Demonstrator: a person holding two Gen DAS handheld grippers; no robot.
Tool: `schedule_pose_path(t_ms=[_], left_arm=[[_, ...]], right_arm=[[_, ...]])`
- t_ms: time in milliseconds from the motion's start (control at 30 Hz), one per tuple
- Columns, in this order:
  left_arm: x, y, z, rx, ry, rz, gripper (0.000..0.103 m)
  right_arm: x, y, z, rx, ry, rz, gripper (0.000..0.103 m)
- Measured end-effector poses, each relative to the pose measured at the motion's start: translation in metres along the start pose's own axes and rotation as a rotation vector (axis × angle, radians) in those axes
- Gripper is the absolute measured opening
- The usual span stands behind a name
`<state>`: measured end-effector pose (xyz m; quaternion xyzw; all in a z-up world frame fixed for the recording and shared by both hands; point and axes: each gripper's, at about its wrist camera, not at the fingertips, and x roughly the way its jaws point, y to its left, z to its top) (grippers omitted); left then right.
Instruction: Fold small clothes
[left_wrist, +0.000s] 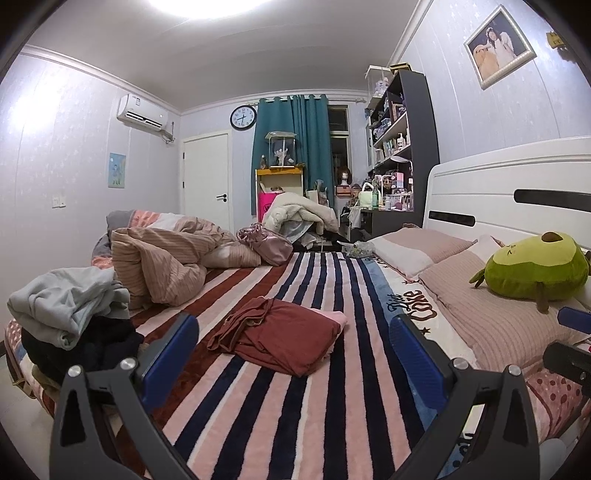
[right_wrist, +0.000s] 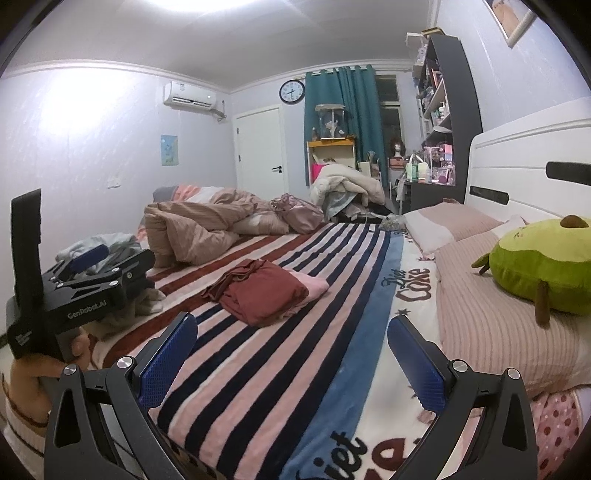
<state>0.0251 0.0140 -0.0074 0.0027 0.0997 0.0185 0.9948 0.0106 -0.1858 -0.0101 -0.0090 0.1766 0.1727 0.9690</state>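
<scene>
On a striped blanket (left_wrist: 280, 406) spread across a bed, a dark red garment (left_wrist: 280, 332), loosely folded and rumpled at its left edge, lies on top of a pale pink piece of clothing (right_wrist: 314, 284) whose corner shows at its far right side. The left gripper (left_wrist: 293, 354) hangs above the near part of the blanket with its blue-padded fingers (left_wrist: 170, 354) spread wide and nothing between them, the red garment lying ahead of it and apart from the pads. The right gripper (right_wrist: 291, 362) is likewise released, its fingers parted over bare blanket, the garment further off toward the middle of the bed. In the right wrist view the left gripper appears at the left edge, held by a person's hand (right_wrist: 33, 373) in a striped sleeve. To the left, a heap of grey and dark clothes (left_wrist: 70, 314) sits at the bed's edge, just beside a crumpled tan-striped duvet (left_wrist: 162, 262). To the right, pink pillows (left_wrist: 491, 302) line the white headboard (left_wrist: 509, 177), and a green avocado plush toy (left_wrist: 535, 269) rests on the nearer pillow.
</scene>
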Motion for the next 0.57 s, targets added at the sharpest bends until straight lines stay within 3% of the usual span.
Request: schedule_pose_path(t_ms=[567], left_arm=[[0.0011, 0.0027, -0.0020, 0.000, -0.001, -0.016, 0.102]], right_arm=[[-0.0025, -0.0021, -0.0013, 0.020, 0.002, -0.003, 0.103]])
